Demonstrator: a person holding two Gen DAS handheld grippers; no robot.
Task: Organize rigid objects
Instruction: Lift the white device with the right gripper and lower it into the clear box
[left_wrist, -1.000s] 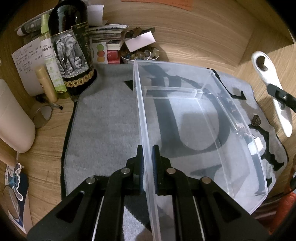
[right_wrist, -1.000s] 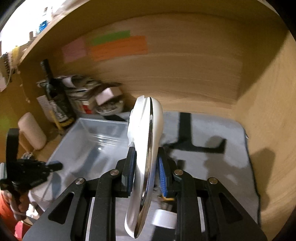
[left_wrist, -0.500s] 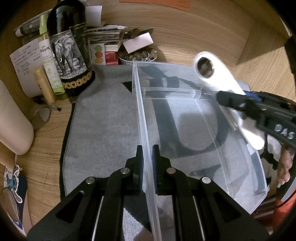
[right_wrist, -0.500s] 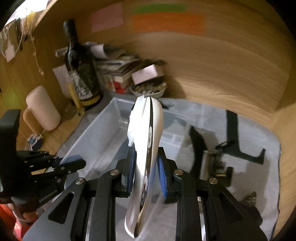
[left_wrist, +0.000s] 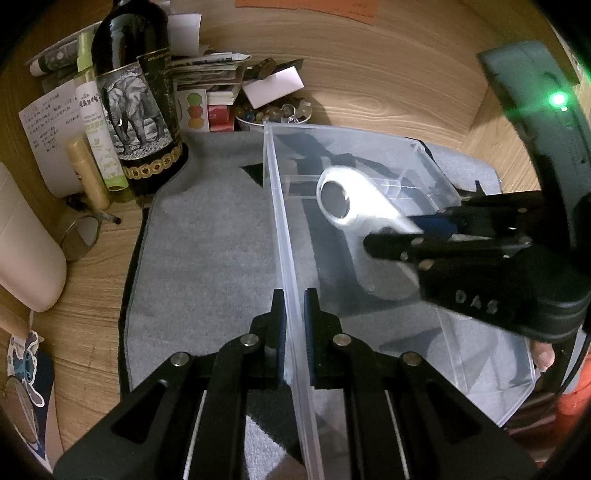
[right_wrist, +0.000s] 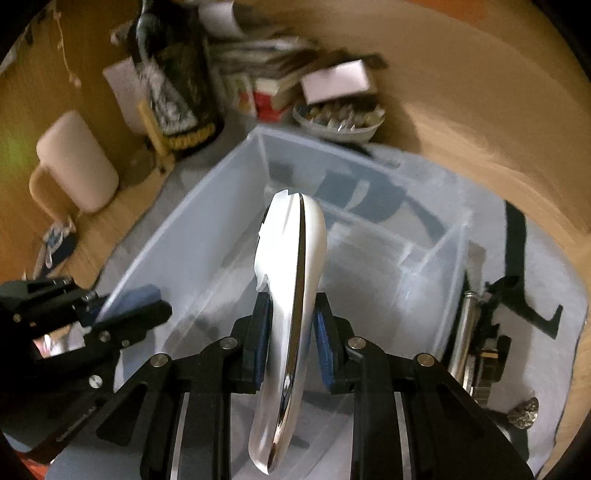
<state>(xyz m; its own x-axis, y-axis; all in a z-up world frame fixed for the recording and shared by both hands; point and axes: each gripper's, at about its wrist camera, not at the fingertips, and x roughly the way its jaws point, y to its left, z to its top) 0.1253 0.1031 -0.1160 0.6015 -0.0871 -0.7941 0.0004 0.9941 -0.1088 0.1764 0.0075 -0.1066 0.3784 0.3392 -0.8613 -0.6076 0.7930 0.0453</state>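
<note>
The left gripper (left_wrist: 293, 321) is clamped on the near wall of the clear plastic bin (left_wrist: 280, 229) at lower centre of its view, apparently to keep the light container from sliding on the grey mat (left_wrist: 207, 258). The right gripper (right_wrist: 291, 332) pinches a white bottle opener (right_wrist: 291, 280) edge-on between its blue pads, holding it at mid-frame over the bin's open interior, ring end forward. Gripping it by the handle likely leaves the head free to go in first. At upper left, a dark bottle (left_wrist: 140, 99) stands clear of the bin.
</note>
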